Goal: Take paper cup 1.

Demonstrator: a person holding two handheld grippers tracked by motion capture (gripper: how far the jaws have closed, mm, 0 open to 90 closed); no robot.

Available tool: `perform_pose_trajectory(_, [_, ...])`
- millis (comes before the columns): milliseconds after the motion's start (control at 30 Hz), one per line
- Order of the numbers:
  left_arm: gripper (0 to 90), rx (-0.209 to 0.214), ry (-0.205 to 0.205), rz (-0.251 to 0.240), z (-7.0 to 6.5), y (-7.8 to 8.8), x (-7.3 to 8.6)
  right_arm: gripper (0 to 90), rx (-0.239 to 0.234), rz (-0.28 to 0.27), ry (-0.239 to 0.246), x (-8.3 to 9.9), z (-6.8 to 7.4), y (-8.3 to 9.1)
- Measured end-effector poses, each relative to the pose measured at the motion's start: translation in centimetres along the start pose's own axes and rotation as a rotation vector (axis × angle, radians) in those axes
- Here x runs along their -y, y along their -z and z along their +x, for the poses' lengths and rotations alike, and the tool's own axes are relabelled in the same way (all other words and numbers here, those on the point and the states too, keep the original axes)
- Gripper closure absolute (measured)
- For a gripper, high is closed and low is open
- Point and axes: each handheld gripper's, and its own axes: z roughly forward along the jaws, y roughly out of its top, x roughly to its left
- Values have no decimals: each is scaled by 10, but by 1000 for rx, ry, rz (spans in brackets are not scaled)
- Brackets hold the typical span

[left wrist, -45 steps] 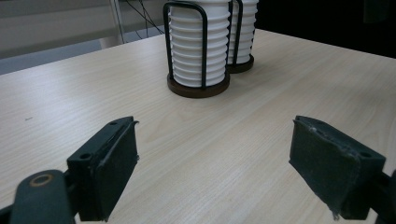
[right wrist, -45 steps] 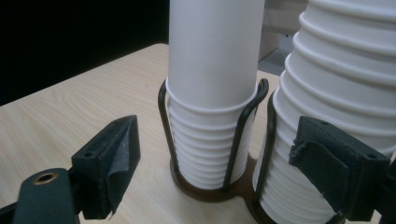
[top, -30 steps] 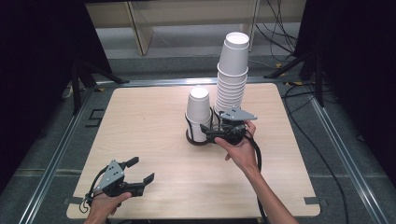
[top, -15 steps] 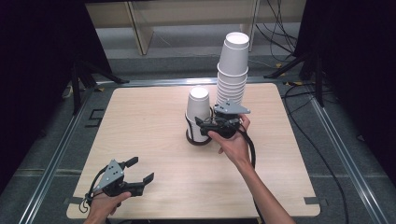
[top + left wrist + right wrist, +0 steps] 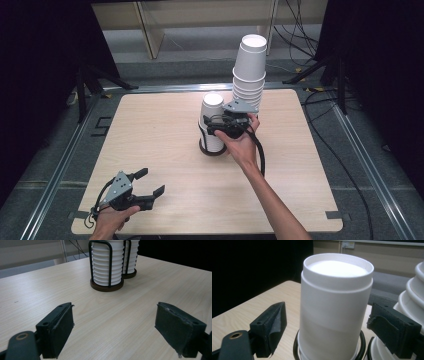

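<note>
A short stack of upturned white paper cups [image 5: 212, 122] stands in a black wire holder at the table's middle. Just right of it rises a taller, leaning stack [image 5: 248, 70]. My right gripper [image 5: 209, 126] is level with the short stack's top, open. In the right gripper view the top cup [image 5: 335, 302] sits between the jaws with a gap on each side, and the tall stack [image 5: 412, 297] is at the right edge. My left gripper [image 5: 151, 181] rests near the table's front left corner, open and holding nothing. In its own view both stacks [image 5: 107, 265] stand far ahead of its tips [image 5: 115, 332].
The light wooden table [image 5: 150, 130] has a metal frame around it. Black cables [image 5: 350, 165] trail off its right side. A wooden shelf unit [image 5: 150, 25] stands beyond the far edge, and dark curtains hang on both sides.
My right gripper has moved left and slightly up, from beside the tall stack's base to around the short stack's top cup. The left gripper has stayed in place.
</note>
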Motion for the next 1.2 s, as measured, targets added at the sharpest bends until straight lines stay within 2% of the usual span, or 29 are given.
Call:
perform_pose_trajectory(100, [149,12,-5,-21,1,-1,0,154,12,-12,8,-2,1,-6])
perform_pose_trajectory(267, [149,10,-3,-19,1,-1,0,151,30,16,-10,-2,4,-12])
perform_pose_trajectory(400, [149,15,-3,-28,1,-1,0,156,46,9,1,-3,3,-17])
perform_pose_trajectory(433, [148,10,2,-21,0,-1,0,155,43,14,-13,-3,4,-19])
perform_pose_trajectory(500, [148,14,1,-27,0,-1,0,155,51,4,-14,-3,4,-21])
perform_pose_trajectory(633, [148,16,1,-27,0,-2,0,151,77,18,-14,-5,8,-24])
perform_pose_trajectory(767, [148,13,-1,-22,0,-1,0,153,96,24,-38,-7,10,-26])
perform_pose_trajectory(800, [149,18,-1,-23,0,-1,0,155,98,11,-39,-7,9,-28])
perform_pose_trajectory(833, [149,6,-4,-10,-1,0,0,163,109,29,-58,-8,11,-28])
perform_pose_trajectory(933, [149,10,-8,-20,-1,-1,0,203,120,20,-44,-8,10,-28])
perform_pose_trajectory(1033, [149,11,-8,-20,-1,-1,0,207,116,24,-59,-9,10,-27])
perform_pose_trajectory(1200, [149,12,-9,-21,-1,-1,0,217,108,9,-46,-12,11,-22])
